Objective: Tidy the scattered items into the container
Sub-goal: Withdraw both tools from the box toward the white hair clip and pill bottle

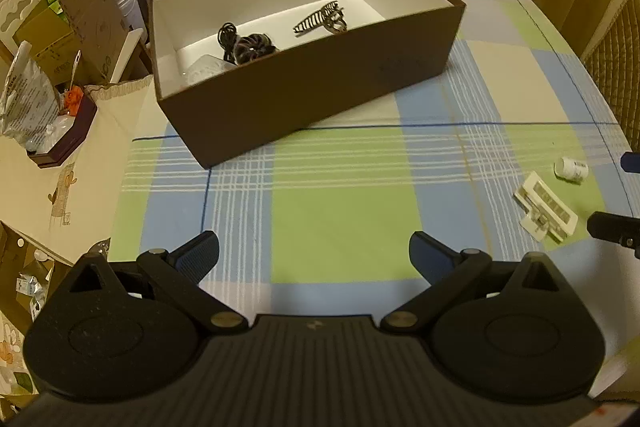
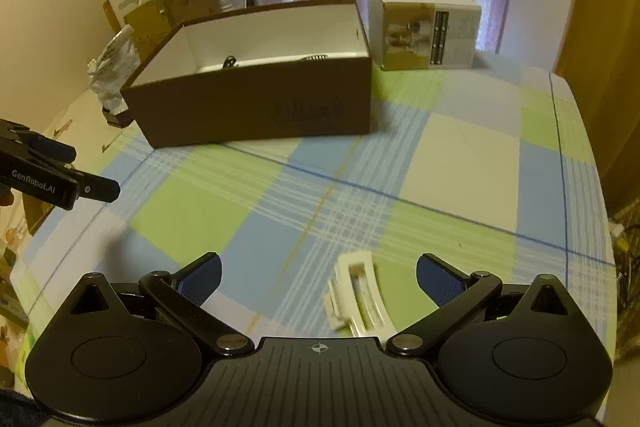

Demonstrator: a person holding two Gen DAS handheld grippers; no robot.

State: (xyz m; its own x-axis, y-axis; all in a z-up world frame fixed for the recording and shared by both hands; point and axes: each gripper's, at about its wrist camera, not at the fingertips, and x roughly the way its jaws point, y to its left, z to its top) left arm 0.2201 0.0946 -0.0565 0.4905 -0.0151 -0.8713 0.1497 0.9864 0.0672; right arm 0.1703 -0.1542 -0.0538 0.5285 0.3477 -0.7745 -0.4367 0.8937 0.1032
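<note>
My right gripper (image 2: 319, 277) is the one placed for the next pick. Its fingers stand wide apart with nothing between them, and the white clip (image 2: 358, 293) lies on the checked tablecloth (image 2: 460, 163) just ahead of it, a little right of the midline and closer to the right finger (image 2: 438, 281) than to the left. The clip's long axis runs roughly near to far, almost in line with the way the gripper points, with only a slight lean. So I judge that closing across its short width should work, after a small shift to the right to centre it.

My left gripper (image 1: 314, 257) is also wide open and empty, hovering over bare cloth. From there the same clip (image 1: 546, 207) sits far off to the right, so the left hand is clearly the further one. A small white bottle (image 1: 571, 169) lies on its side just beyond the clip, also on the right.

The brown box (image 2: 256, 107) stands at the far left of the table, well apart from the clip. Inside it I see a dark hair tie bundle (image 1: 246, 45) and a striped hair claw (image 1: 322, 19) already resting on the floor of the box. The carry will run forward and left.
</note>
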